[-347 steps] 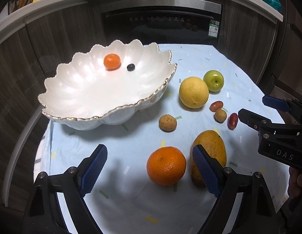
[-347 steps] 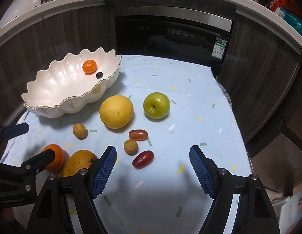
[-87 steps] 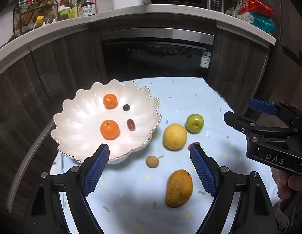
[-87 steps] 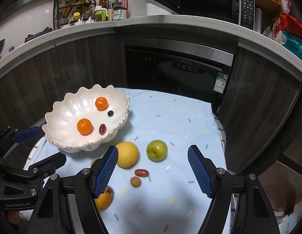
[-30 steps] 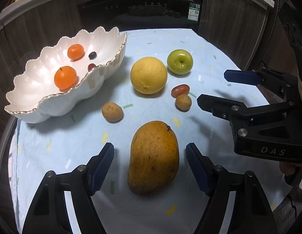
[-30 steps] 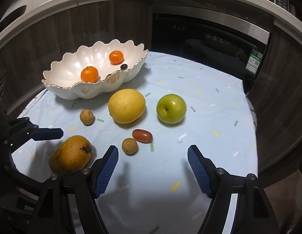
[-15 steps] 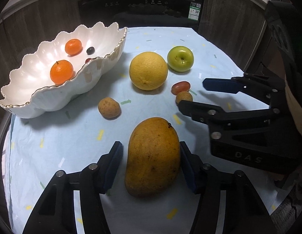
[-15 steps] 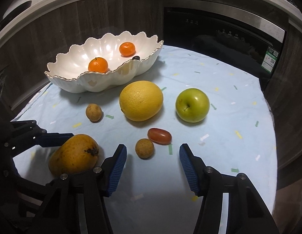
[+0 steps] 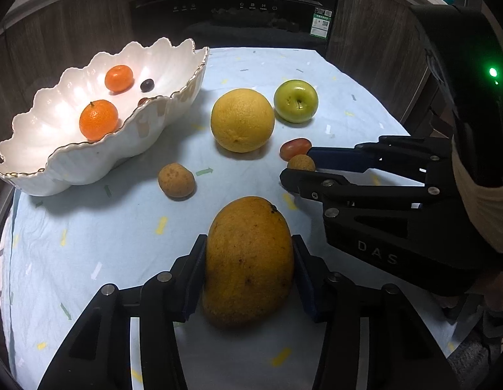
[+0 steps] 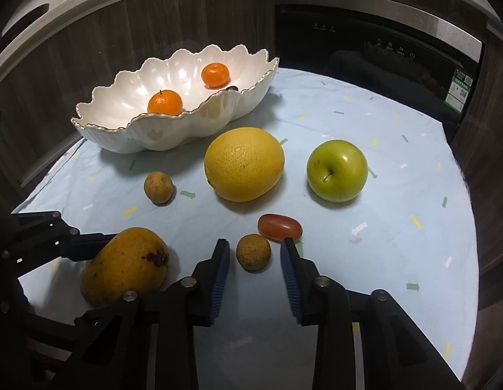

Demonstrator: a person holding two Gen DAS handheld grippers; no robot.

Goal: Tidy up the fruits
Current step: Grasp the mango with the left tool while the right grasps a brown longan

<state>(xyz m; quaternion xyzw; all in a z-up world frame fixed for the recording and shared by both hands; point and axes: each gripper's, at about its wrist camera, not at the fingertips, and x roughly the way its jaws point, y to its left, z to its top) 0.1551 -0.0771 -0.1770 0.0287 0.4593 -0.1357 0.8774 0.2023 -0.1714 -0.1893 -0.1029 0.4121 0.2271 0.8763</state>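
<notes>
The left claw (image 9: 250, 273) has just closed onto the mango (image 9: 250, 260), gripping it; the right claw (image 10: 254, 260) has been narrowing around the near small brown fruit (image 10: 253, 252), pads not yet touching; both look bound for the bowl (image 9: 89, 162).

Red fruit (image 9: 143, 101) half hidden behind bowl rim (image 9: 154, 99); dark berry (image 10: 232, 88) likewise

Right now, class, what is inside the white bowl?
The bowl holds two oranges and a dark grape. A reddish fruit peeks over the rim; the rim covers the rest of it and the bowl's near floor.
</notes>
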